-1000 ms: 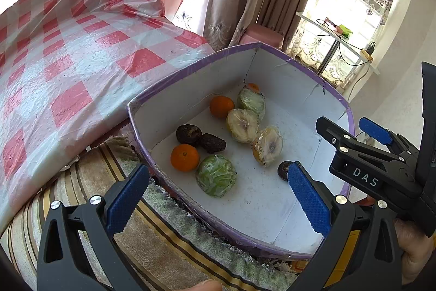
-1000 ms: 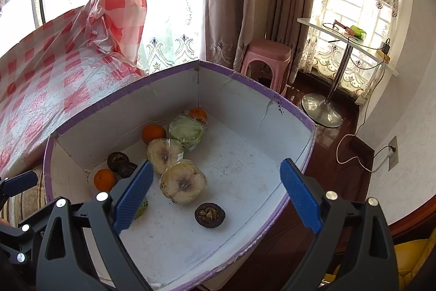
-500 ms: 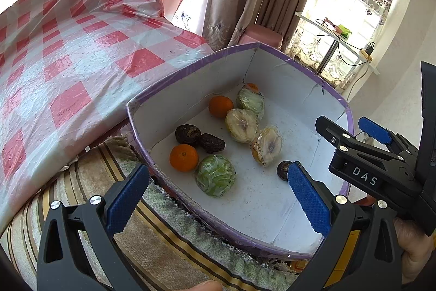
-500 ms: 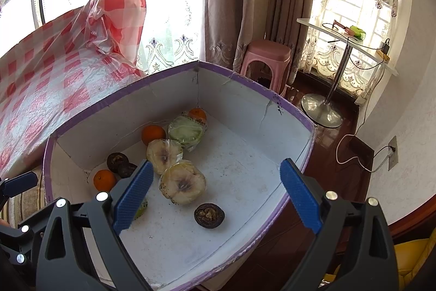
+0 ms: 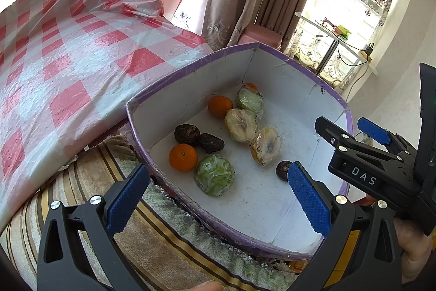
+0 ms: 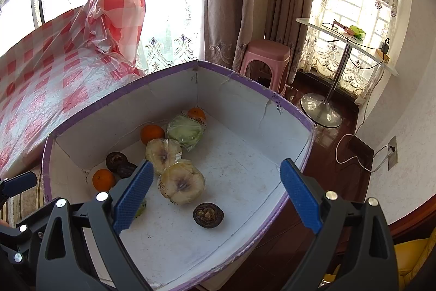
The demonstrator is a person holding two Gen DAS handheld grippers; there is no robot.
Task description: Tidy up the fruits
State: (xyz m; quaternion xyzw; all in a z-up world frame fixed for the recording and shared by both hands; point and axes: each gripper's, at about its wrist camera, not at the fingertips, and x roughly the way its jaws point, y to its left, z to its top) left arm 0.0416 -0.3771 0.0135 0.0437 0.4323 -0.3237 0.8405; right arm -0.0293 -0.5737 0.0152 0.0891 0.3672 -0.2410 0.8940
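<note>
A white box with purple rim (image 5: 190, 59) (image 6: 152, 81) holds the fruit. In it are oranges (image 5: 183, 157) (image 5: 220, 106) (image 6: 152, 133), two wrapped green halves (image 5: 214, 175) (image 6: 186, 131), two wrapped pale cut halves (image 5: 241, 124) (image 6: 182, 183), and dark wrinkled fruits (image 5: 187, 134) (image 6: 208, 214). My left gripper (image 5: 218, 195) is open and empty above the box's near left rim. My right gripper (image 6: 215, 198) is open and empty above the box's near side; it also shows in the left wrist view (image 5: 373, 154).
A table with a red-checked plastic cloth (image 5: 68, 53) stands left of the box. A striped towel (image 5: 163, 236) lies under the box's near edge. A pink stool (image 6: 267, 56), curtains and a small glass side table (image 6: 346, 40) stand beyond the box.
</note>
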